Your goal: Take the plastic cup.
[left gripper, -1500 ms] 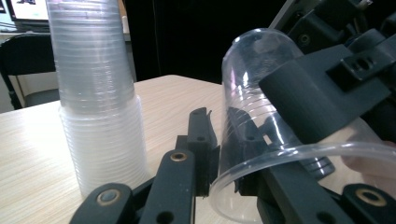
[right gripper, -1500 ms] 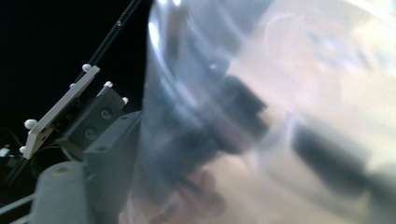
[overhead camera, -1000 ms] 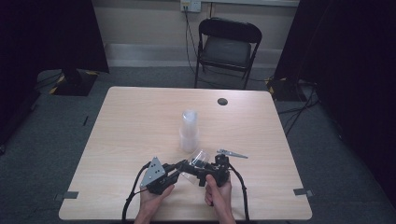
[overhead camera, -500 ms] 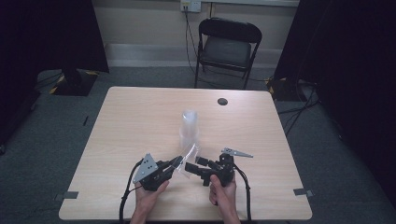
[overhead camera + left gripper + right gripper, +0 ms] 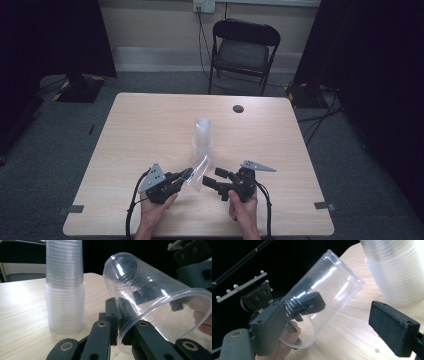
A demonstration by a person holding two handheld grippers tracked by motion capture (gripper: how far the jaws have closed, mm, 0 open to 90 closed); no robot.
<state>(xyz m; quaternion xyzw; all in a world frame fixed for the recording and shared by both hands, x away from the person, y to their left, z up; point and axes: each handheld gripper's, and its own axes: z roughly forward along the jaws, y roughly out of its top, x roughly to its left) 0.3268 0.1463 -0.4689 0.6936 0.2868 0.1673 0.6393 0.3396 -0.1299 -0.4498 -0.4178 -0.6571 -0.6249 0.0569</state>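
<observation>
A tall stack of clear plastic cups (image 5: 202,135) (image 5: 65,290) (image 5: 397,267) stands upright near the middle of the wooden table (image 5: 150,125). A single clear cup (image 5: 198,172) (image 5: 155,297) (image 5: 322,290) lies tilted just in front of the stack. My left gripper (image 5: 186,176) (image 5: 118,306) is shut on its rim, one jaw inside the cup and one outside. My right gripper (image 5: 214,179) (image 5: 332,322) faces the cup from the right with wide jaws that have just been closing a little. The cup lies ahead of the gap, near the left jaw, with no pad on it.
A small black round object (image 5: 238,108) lies near the table's far edge. A black folding chair (image 5: 245,50) stands behind the table. Both hands are close to the table's near edge, with cables trailing off it.
A second ago the two grippers stood close together under the stack. They have drawn slightly apart, and the single cup now hangs tilted from the left gripper.
</observation>
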